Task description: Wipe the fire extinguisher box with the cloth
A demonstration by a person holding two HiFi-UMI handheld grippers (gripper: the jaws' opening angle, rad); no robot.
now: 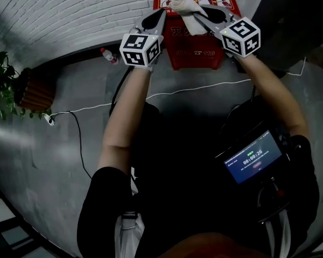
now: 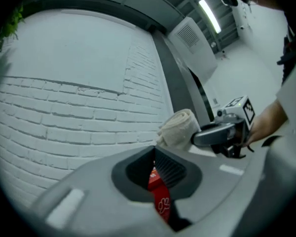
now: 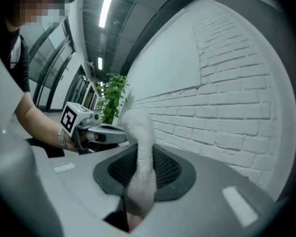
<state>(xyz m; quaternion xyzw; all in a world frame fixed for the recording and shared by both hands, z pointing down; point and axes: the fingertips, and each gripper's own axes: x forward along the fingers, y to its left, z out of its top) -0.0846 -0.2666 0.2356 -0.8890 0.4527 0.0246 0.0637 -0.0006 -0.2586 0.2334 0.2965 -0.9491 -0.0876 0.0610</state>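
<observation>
The right claw [image 3: 138,154] is clamped on a white cloth [image 3: 139,127], which rises from between the pads as a rolled strip and curls over above them. In the head view the cloth's bunched end lies on the top edge of the red box [image 1: 196,50], just ahead of this claw. The left claw [image 2: 154,151] is drawn together with nothing gripped; a sliver of the red box shows through the slit behind its tips. It hangs at the box's top left corner, just beside the cloth. The box stands on a grey floor [image 1: 70,90] against a white brick wall [image 1: 70,9]. A bottle [image 1: 109,55] sits to the box's left by the wall, with a plant [image 1: 2,85] further left
</observation>
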